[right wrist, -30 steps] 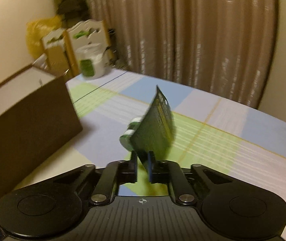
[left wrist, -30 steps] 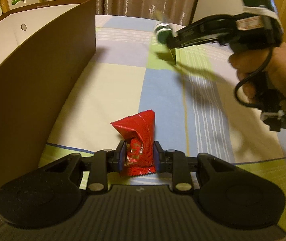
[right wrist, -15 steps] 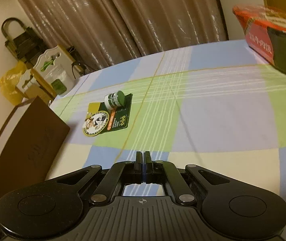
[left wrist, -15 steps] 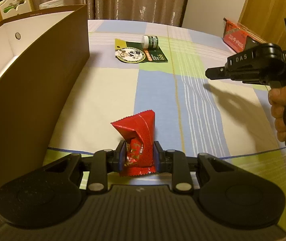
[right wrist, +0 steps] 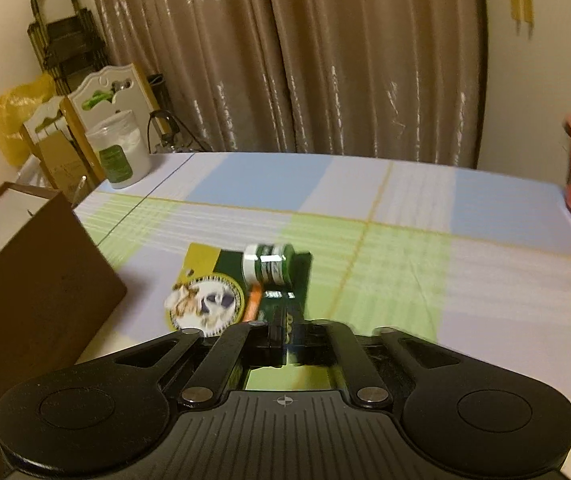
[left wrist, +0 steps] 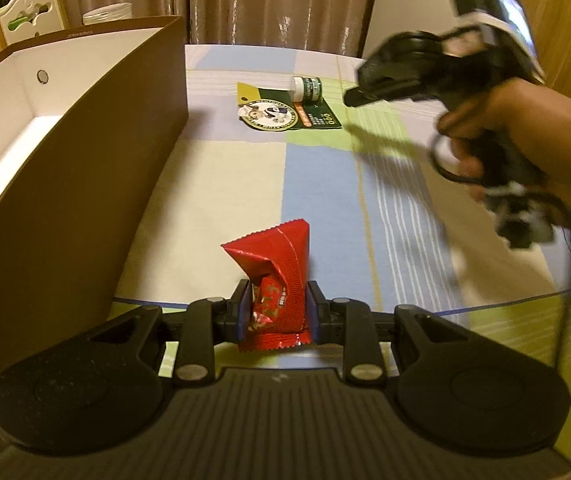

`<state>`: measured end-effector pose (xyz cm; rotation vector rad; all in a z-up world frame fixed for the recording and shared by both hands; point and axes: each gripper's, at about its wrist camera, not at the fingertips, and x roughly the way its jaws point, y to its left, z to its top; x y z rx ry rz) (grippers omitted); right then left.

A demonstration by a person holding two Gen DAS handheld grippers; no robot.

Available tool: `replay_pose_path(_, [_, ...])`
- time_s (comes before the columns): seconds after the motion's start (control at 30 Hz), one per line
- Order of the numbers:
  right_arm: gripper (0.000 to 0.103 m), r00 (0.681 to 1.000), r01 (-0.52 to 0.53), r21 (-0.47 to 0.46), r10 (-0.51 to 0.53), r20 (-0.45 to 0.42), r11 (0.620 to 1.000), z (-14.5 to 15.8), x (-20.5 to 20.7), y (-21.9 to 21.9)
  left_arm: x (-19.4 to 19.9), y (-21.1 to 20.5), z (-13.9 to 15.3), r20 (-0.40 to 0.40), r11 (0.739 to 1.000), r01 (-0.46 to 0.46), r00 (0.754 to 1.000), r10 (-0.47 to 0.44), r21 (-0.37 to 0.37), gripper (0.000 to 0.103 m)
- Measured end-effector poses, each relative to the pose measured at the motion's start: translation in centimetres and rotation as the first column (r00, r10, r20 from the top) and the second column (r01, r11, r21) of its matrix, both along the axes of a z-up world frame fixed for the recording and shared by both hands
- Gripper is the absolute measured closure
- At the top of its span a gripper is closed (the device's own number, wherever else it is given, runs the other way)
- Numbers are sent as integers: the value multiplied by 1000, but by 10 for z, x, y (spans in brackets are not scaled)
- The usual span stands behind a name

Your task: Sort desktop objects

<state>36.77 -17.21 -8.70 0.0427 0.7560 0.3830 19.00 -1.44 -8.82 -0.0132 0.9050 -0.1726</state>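
Checked cloth covered the bench, where the green card pack [left wrist: 289,114], held aloft a second earlier, was seen lying flat outside the brown box [left wrist: 85,184], approached anew by the right gripper [right wrist: 291,332] with fingers parted, while the red packet [left wrist: 281,248] was kept clamped in the left gripper [left wrist: 279,300], so neither was judged sorted.

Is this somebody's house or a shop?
Probably a room in a home: long brown curtains hang behind a table with a checked cloth, and white chairs stand beside it.
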Motion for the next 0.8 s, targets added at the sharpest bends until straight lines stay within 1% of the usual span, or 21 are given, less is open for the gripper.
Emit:
replay_pose_path(0.03, [21,1000,3,-10,-3,12,1000,-1,4,4,0,1,0,0,1000,-2,1000,2,-1,80])
replay_pose_path(0.07, [19,1000,6,-20,-5,24,1000,-3,7,9,0,3,0,-1,1000,-3,1000,3,-2,80])
replay_pose_path(0.17, [20,998,16,-48,-13,61,999,-7,18,22,0,7,0,-3,1000,-8,1000,8,-8,80])
replay_pose_path(0.2, [20,998,17,-58,-13,60,998,-8,21,25,1,8,0,-4,1000,-9,1000,9,-10,80])
replay_pose_path(0.23, [21,998,17,-72,-12,60,997,-11,24,29,1,10,0,-5,1000,-9,1000,9,-12,80])
replay_pose_path(0.27, [27,998,14,-81,-9,55,997,-12,28,32,2,11,0,-5,1000,-10,1000,10,-13,80])
replay_pose_path(0.3, [30,999,10,-89,-6,49,996,-14,31,36,2,12,0,-5,1000,-11,1000,11,-14,80])
replay_pose_path(0.4, [31,999,14,-101,-10,37,995,-19,40,43,2,14,0,-8,1000,-12,1000,12,-14,80])
replay_pose_path(0.43, [36,999,15,-107,-11,34,994,-21,43,45,2,15,0,-9,1000,-12,1000,12,-14,80])
replay_pose_path(0.47, [48,1000,13,-114,-9,29,993,-23,46,47,2,15,0,-9,1000,-12,1000,12,-14,80])
replay_pose_path(0.5, [52,1000,10,-120,-7,24,993,-24,48,50,2,16,0,-10,1000,-12,1000,12,-15,80])
replay_pose_path(0.63, [53,1000,16,-139,-14,14,990,-30,54,53,-1,16,1,-9,1000,-11,1000,11,-17,80])
replay_pose_path(0.67, [61,1000,16,-143,-14,16,990,-31,55,54,-1,16,1,-9,1000,-10,1000,10,-18,80])
replay_pose_path(0.7, [64,1000,13,-148,-10,19,989,-32,55,54,-2,16,2,-8,1000,-9,1000,9,-19,80])
replay_pose_path(0.73, [67,1000,10,-152,-7,21,988,-33,55,55,-3,16,2,-6,1000,-9,1000,8,-18,80])
replay_pose_path(0.8, [68,1000,7,-139,-5,19,990,-32,54,53,-4,16,3,-4,1000,-8,1000,8,-19,80])
